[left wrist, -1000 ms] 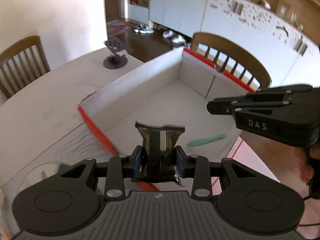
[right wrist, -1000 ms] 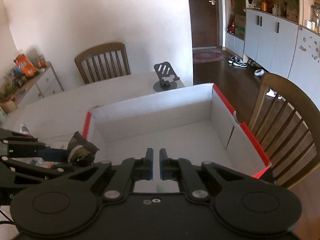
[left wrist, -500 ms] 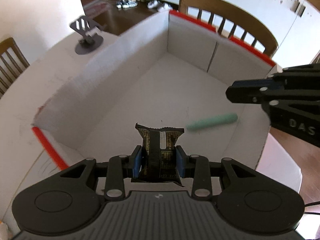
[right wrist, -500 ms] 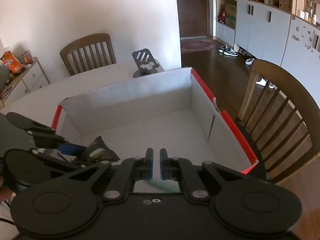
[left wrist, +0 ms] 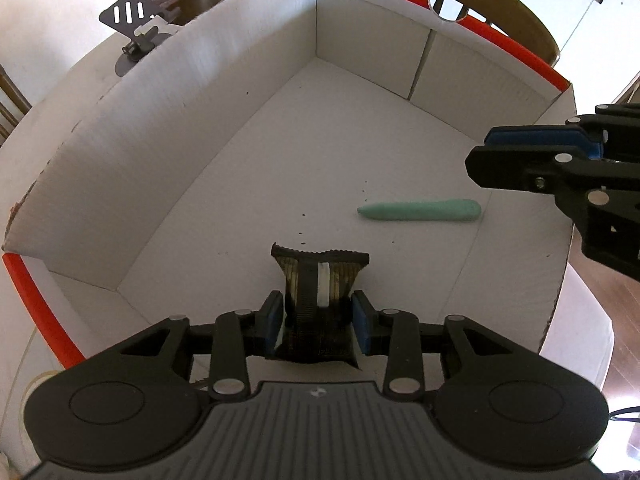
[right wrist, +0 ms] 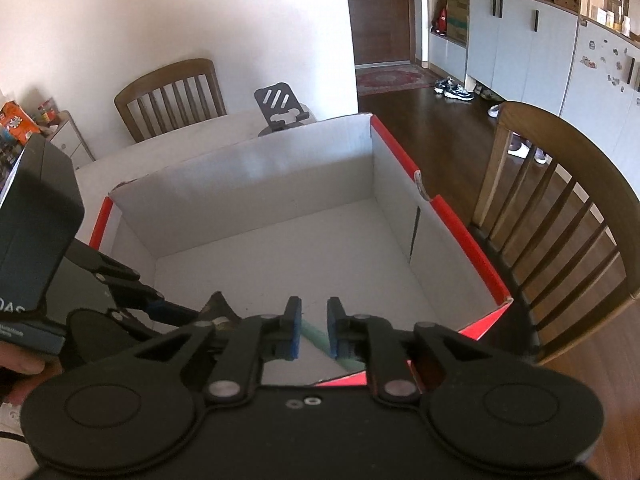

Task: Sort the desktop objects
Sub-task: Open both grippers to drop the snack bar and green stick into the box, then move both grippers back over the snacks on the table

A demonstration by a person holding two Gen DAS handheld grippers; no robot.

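A dark striped snack packet (left wrist: 318, 284) sits between the blue pads of my left gripper (left wrist: 318, 316), low over the floor of the white cardboard box (left wrist: 200, 100) with red rims. The left jaws are opening, and the pads still touch the packet's sides. A mint-green stick (left wrist: 420, 211) lies loose on the box floor to the right. My right gripper (right wrist: 314, 328) hovers just above it, its jaws opening with nothing gripped; the stick (right wrist: 316, 334) shows through the gap. The right gripper (left wrist: 480, 152) enters the left wrist view from the right. The packet's tip (right wrist: 218, 306) shows in the right wrist view.
The box (right wrist: 248, 184) stands on a white table. A black phone stand (right wrist: 280, 108) sits behind its far wall. One wooden chair (right wrist: 172, 96) is at the far side and another (right wrist: 560, 200) stands close beside the box's right wall.
My left gripper has sunk into the box with the packet, close to the floor. The right gripper's jaws, shut before, have parted. The green stick now lies still on the box floor.
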